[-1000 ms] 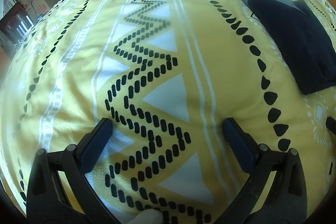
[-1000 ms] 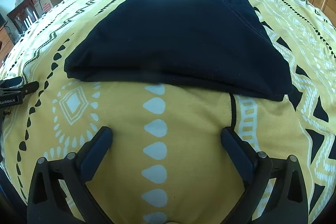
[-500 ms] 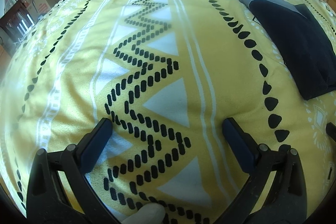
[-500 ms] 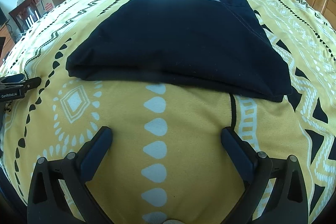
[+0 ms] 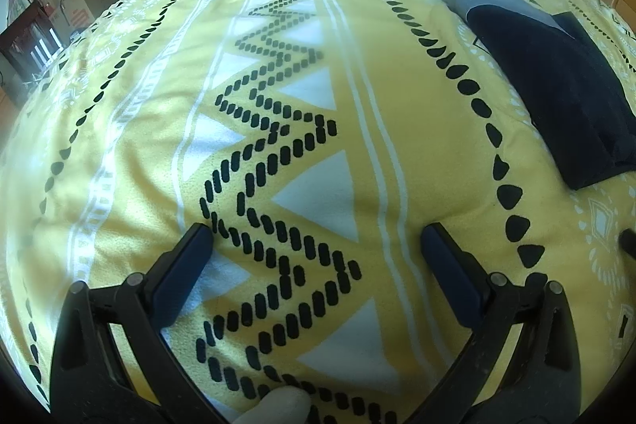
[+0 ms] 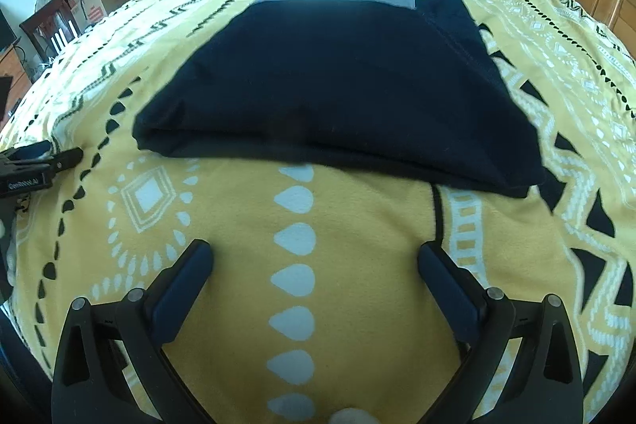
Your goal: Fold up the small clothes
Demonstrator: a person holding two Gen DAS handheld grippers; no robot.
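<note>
A folded navy garment with a grey band lies flat on the yellow patterned bedspread, straight ahead of the right gripper, untouched. That gripper hovers low, fingers spread wide and empty. The left gripper hovers over bare blanket, likewise spread, the garment off to its right.

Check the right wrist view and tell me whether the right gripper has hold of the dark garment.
No: the right gripper is open, its fingers spread over bare yellow blanket, short of the dark garment.
</note>
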